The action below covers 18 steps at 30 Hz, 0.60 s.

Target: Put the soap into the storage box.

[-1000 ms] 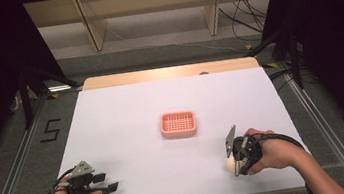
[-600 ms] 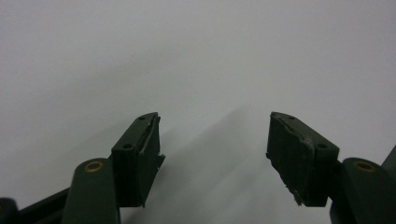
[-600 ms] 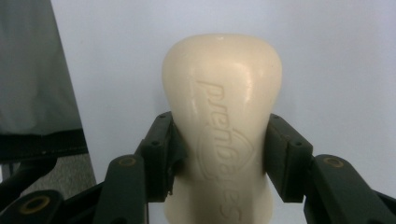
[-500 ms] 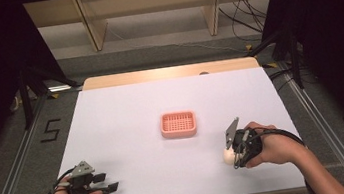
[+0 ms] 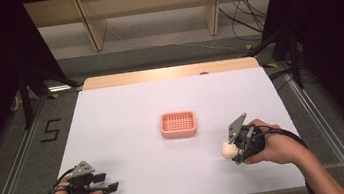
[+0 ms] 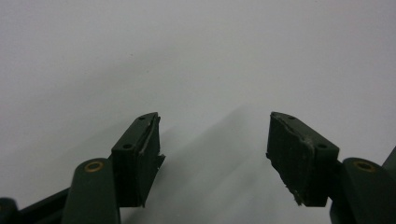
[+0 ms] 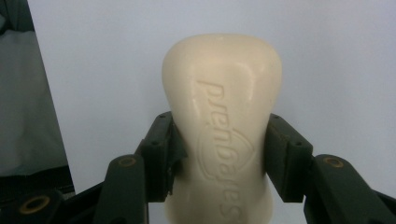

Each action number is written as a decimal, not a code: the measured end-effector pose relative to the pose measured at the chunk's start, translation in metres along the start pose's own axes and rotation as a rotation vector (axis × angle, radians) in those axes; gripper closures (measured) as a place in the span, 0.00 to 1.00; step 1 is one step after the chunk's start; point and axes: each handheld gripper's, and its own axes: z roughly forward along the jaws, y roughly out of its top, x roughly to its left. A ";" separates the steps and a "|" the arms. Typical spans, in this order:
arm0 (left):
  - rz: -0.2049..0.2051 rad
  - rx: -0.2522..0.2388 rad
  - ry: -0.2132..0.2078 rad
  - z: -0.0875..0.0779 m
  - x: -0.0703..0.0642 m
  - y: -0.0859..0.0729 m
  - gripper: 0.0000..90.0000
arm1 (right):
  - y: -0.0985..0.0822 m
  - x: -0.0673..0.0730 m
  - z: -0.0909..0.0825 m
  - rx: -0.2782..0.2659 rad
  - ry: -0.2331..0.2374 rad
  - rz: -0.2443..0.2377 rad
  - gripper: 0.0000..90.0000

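A cream bar of soap (image 7: pixel 223 126) with embossed lettering stands between the jaws of my right gripper (image 7: pixel 218 154), which is shut on its waist. In the high view the soap (image 5: pixel 228 150) shows at the tip of the right gripper (image 5: pixel 232 150), just above the white table at the front right. A pink slotted soap dish (image 5: pixel 178 124) lies at the table's middle, up and to the left of the soap. My left gripper (image 5: pixel 104 182) rests at the front left corner, open, with only bare table between its jaws (image 6: pixel 212 156).
The white table (image 5: pixel 126 108) has a wooden strip along its far edge. Metal floor rails run along both sides. A wooden shelf frame (image 5: pixel 148 9) and cables stand behind the table.
The right gripper has turned so that its tip with the soap points left toward the table's middle, and shifted slightly. The left gripper has stayed put.
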 end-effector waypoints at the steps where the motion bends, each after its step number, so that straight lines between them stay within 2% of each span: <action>1: -0.001 0.002 0.004 0.000 0.000 0.000 0.38 | 0.000 -0.002 0.000 -0.009 0.004 -0.014 0.56; 2: 0.010 0.009 -0.006 -0.001 0.000 0.000 0.38 | 0.000 -0.002 0.000 -0.027 -0.002 -0.014 0.56; 5: 0.001 0.001 -0.004 -0.001 0.000 0.000 0.38 | 0.000 -0.004 0.000 -0.043 0.002 -0.012 0.56; 8: -0.012 -0.001 -0.007 0.000 0.000 0.000 0.38 | 0.000 -0.004 -0.001 -0.065 -0.030 0.009 0.56; 10: 0.002 -0.002 -0.004 -0.001 0.000 0.000 0.38 | 0.000 -0.004 -0.002 -0.079 -0.028 0.009 0.56; 11: -0.004 -0.007 -0.002 0.000 -0.001 0.000 0.38 | 0.000 -0.004 -0.002 -0.085 -0.034 0.024 0.56; 18: 0.003 0.000 -0.003 -0.001 0.000 0.000 0.38 | 0.000 -0.004 -0.003 -0.110 -0.056 0.019 0.56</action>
